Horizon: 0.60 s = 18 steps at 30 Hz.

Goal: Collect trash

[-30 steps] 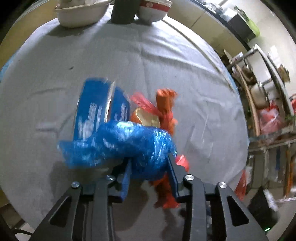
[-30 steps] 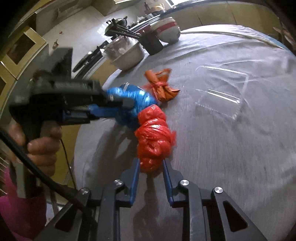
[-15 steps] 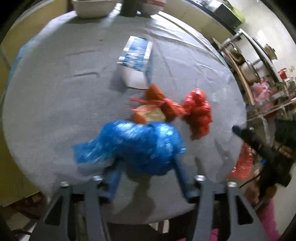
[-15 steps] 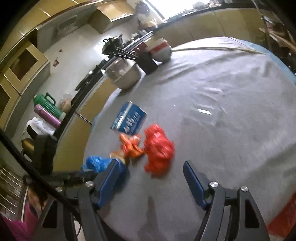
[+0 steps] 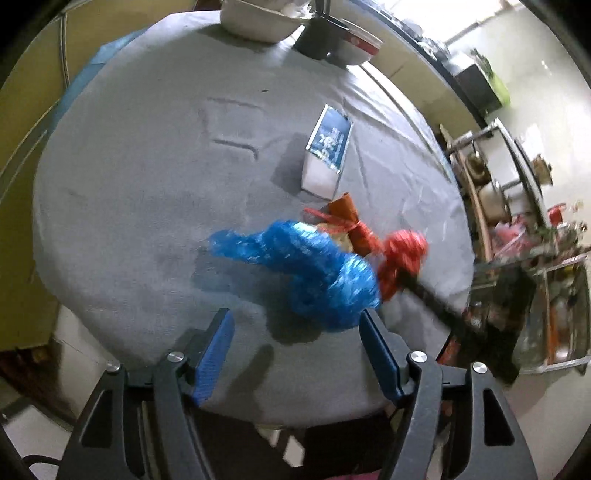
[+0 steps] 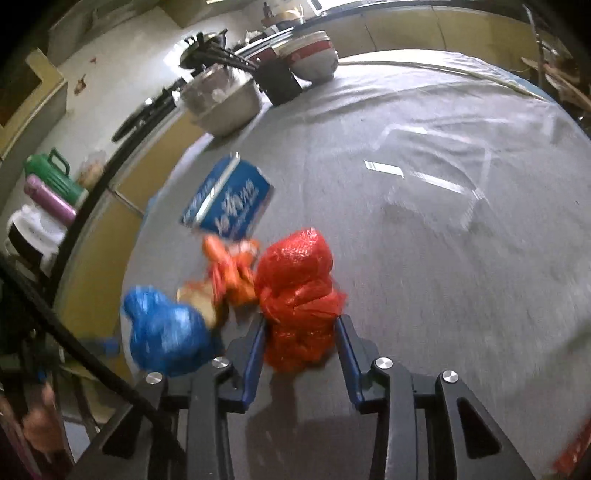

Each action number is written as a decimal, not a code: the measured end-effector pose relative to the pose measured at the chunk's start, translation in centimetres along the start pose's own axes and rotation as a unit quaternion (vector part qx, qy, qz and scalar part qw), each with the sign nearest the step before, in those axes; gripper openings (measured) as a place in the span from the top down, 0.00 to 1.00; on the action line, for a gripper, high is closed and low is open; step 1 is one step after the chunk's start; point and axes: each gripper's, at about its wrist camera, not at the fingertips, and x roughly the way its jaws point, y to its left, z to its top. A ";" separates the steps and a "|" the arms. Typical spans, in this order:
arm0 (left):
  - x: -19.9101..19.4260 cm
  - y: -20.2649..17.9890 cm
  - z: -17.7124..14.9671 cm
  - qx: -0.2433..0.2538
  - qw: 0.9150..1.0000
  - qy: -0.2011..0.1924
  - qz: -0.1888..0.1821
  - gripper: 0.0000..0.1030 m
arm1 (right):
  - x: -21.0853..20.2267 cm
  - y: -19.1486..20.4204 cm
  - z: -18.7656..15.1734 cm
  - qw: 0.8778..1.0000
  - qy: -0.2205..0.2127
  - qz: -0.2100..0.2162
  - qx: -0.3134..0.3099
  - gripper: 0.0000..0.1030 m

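From the left wrist view, the left gripper (image 5: 295, 347) hangs over the near edge of the round grey-clothed table (image 5: 140, 192) with its jaws spread wide and nothing between them; the blue bag (image 5: 314, 269) lies on the cloth just ahead, its bulk near the right finger (image 5: 378, 350) though whether it touches is unclear. Three knotted trash bags sit bunched toward the near right edge, probably gathered there so they can be lifted off together: the blue one, one orange bag (image 5: 347, 221) behind it, and one red bag (image 5: 400, 258) beside that, where a dark blurred tool reaches in. One blue carton (image 5: 327, 155) lies farther in, toward the table's middle. At the far edge stand two bowls and one dark cup (image 5: 319, 35), apparently kitchenware, not trash. From the right wrist view, the right gripper (image 6: 300, 343) straddles the red bag (image 6: 297, 299), its fingers on either side of the lower bundle; the pads look close against the plastic, but blur leaves it uncertain whether they are pressing or merely flanking it. To its left lie the orange bag (image 6: 229, 273) and the blue bag (image 6: 166, 332) at the table's edge, with the single carton (image 6: 231, 203) beyond; a metal bowl (image 6: 221, 103) and a red-and-white bowl (image 6: 312, 55) flank the dark cup (image 6: 279, 79) at the far edge.
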 end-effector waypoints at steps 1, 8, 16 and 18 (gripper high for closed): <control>0.6 -0.7 0.4 -0.004 1.000 0.000 0.000 0.30 | -0.4 -0.1 -0.7 1.000 0.005 -0.001 0.009 0.62; 5.0 -2.3 2.1 -0.022 1.000 0.000 0.019 0.30 | -1.5 -0.2 -4.0 0.999 0.013 -0.034 0.024 0.65; 5.6 -1.2 -0.7 -0.014 1.000 0.016 -0.017 0.34 | -2.0 -2.1 -4.7 0.995 -0.002 0.070 0.074 0.41; 4.7 -1.5 -1.3 0.013 1.000 0.011 -0.015 0.34 | -1.8 -2.0 -4.6 0.994 -0.002 0.078 0.073 0.38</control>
